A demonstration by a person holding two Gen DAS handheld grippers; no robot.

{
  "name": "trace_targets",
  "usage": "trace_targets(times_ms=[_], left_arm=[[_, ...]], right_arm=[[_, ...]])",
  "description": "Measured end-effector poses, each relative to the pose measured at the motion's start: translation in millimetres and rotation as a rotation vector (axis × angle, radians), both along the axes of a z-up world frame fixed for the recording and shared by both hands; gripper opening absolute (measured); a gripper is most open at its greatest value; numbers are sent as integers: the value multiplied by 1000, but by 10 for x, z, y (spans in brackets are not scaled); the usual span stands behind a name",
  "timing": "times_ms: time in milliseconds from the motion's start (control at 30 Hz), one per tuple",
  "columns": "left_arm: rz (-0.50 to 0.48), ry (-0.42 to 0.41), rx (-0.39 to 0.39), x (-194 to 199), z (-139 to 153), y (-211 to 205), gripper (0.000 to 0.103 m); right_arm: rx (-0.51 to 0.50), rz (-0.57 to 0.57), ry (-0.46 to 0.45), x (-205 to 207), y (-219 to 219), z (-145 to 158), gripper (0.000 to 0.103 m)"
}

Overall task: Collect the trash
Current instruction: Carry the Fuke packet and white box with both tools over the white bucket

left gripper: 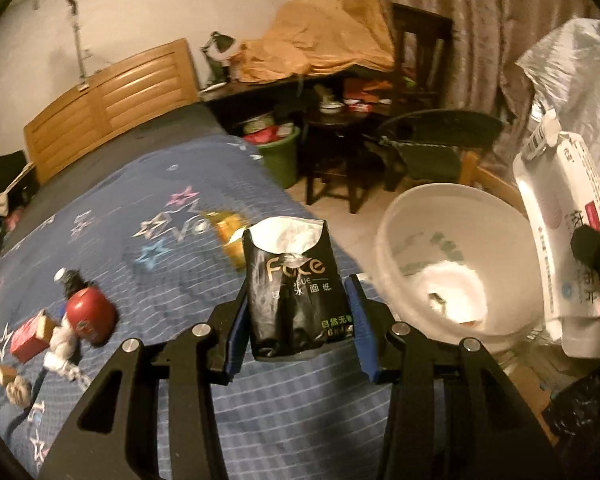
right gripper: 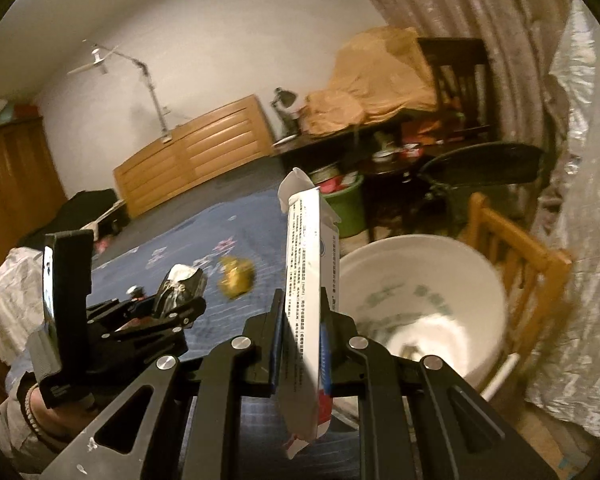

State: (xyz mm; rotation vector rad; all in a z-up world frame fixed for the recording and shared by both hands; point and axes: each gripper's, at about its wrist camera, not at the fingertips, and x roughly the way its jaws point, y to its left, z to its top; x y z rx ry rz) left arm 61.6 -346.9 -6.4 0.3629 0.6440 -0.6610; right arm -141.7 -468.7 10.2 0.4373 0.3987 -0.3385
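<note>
Both hands carry trash toward the white bucket [left gripper: 456, 264] at two o'clock: left gripper [left gripper: 296, 316] clamps a tissue pack [left gripper: 292, 288], right gripper [right gripper: 302, 340] pinches a flattened box [right gripper: 306, 300]; releasing over it seems next.

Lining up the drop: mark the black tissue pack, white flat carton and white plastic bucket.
Black tissue pack [left gripper: 292, 292], left wrist view, printed front.
White flat carton [right gripper: 306, 280], right wrist view, text-covered side.
White plastic bucket [right gripper: 488, 280], right wrist view, inner wall.

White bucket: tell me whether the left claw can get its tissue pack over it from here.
Probably yes. The left claw holds the black tissue pack above the bed, and the white bucket stands open beside it with nothing between; the right claw's flat white box hangs near the far rim.
</note>
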Motion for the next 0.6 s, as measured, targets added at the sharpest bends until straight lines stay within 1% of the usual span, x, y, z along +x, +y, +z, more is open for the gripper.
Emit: trace_targets(times_ms=[167,333,467,600], left_arm=[[-76,25,16,-42,-11,-339,43],[-133,54,38,-46,-65,-650,43],[-174,79,50,-25,-108,-854,43],[-208,80,67,-49,-160,-1024,43]], right_arm=[[-14,-67,16,-177,-387,22,16],[-21,-108,39,-225,-676,-11,16],[-11,-122,55,-221,-848,-58,16],[-3,-130,68,-186,-882,-119,16]])
